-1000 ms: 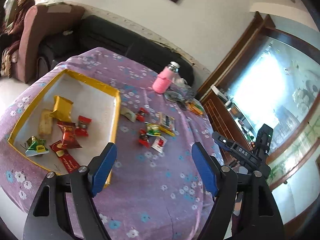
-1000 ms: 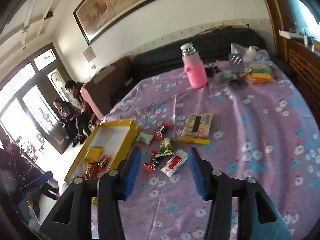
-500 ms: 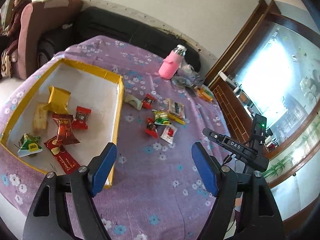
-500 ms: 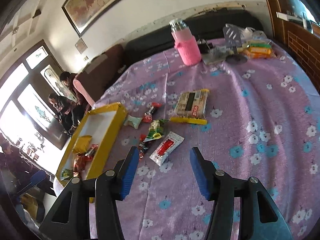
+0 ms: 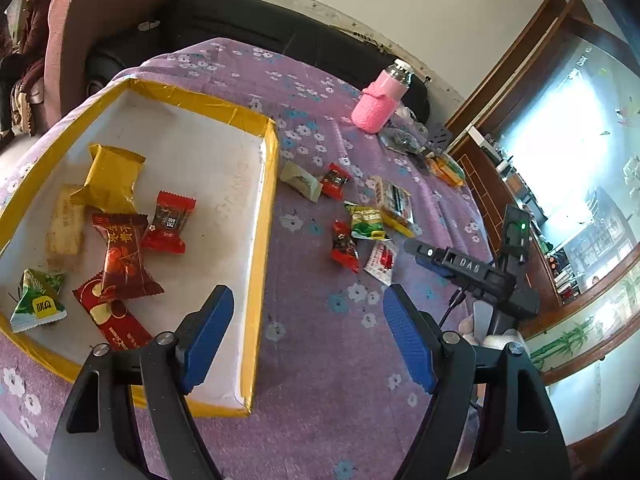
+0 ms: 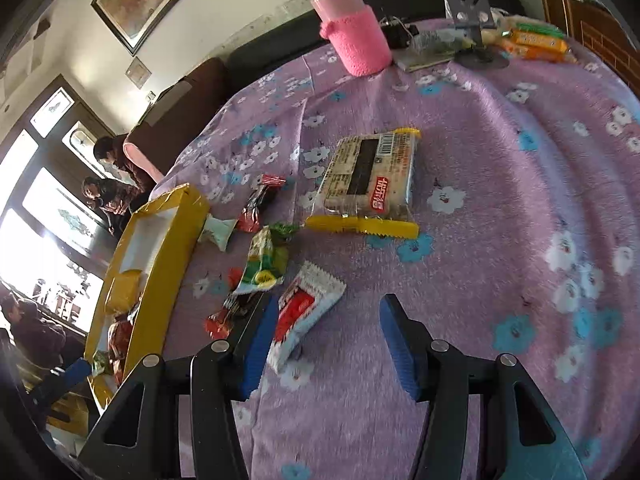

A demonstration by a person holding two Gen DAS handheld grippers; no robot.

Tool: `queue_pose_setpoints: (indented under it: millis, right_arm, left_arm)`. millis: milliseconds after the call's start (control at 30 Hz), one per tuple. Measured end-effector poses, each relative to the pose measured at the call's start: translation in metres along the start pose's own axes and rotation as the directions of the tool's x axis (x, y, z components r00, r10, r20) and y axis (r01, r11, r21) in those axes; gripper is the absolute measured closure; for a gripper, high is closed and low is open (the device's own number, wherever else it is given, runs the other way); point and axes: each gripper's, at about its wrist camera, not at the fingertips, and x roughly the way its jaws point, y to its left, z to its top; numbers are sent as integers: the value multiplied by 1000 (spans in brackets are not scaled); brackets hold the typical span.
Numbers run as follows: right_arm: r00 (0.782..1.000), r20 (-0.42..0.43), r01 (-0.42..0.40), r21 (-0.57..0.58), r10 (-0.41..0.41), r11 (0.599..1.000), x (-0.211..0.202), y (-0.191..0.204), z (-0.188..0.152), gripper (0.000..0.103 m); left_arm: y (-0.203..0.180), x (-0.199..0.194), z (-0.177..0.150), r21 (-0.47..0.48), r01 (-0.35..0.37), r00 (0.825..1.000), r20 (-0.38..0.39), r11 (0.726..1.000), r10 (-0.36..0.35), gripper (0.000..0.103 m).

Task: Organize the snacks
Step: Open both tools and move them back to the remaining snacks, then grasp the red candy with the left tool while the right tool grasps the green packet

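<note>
Just ahead of the right gripper [image 6: 325, 322], whose jaws stand spread and empty, a white-and-red snack packet [image 6: 305, 312] lies against the inner side of its left finger; bare purple tablecloth [image 6: 500, 208] fills the right. The left gripper [image 5: 308, 322], spread and empty, straddles the yellow-rimmed tray's [image 5: 264, 240] near-right edge. Compared with one second ago, both grippers are lower and closer to the table, with unchanged jaw spacing.
</note>
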Motion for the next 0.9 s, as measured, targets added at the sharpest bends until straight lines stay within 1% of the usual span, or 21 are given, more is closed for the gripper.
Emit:
queue_pose_setpoints:
  millis: [167, 300, 433, 500, 533, 667, 700, 733, 767, 833, 900]
  right_arm:
    - [1000, -1, -1, -17, 1, 1000, 13, 10, 16, 47]
    - [1000, -25, -10, -42, 9, 999, 35, 29, 27, 48]
    - [998, -59, 22, -99, -28, 995, 64, 51, 32, 48]
    - [997, -33, 69, -146, -75, 987, 70, 61, 31, 52]
    - [996, -37, 78, -162, -85, 984, 71, 64, 31, 66]
    - [995, -20, 88, -195, -93, 977, 67, 66, 24, 68]
    - [996, -11, 84, -189, -87, 978, 64, 63, 22, 68]
    - [998, 2, 70, -168, -71, 983, 59, 57, 21, 68]
    - [998, 12, 55, -148, -54, 987, 56, 51, 21, 68]
    - [999, 39, 14, -98, -10, 995, 45, 38, 23, 68]
    - [998, 64, -27, -52, 30, 998, 35, 25, 26, 68]
  left_arm:
    - [-3, 18, -3, 35, -8, 999, -41, 999, 9, 26]
    - [-7, 22, -5, 57, -6, 999, -45, 998, 9, 26]
    - [-8, 27, -7, 63, -13, 998, -61, 998, 17, 26]
    - [-10, 29, -7, 70, -15, 998, -67, 997, 19, 26]
    - [-12, 30, -7, 79, -15, 997, -68, 997, 21, 26]
    - [-27, 36, -2, 132, -3, 998, -60, 991, 11, 27]
    - [-33, 40, 0, 154, -10, 998, -55, 988, 18, 29]
    - [-40, 46, 1, 179, -22, 998, -60, 984, 33, 38]
    - [-45, 53, 3, 197, -27, 997, -72, 980, 42, 45]
    - [-53, 66, 6, 222, -31, 995, -89, 975, 52, 46]
    - [-63, 83, 10, 258, -56, 991, -100, 965, 84, 46]
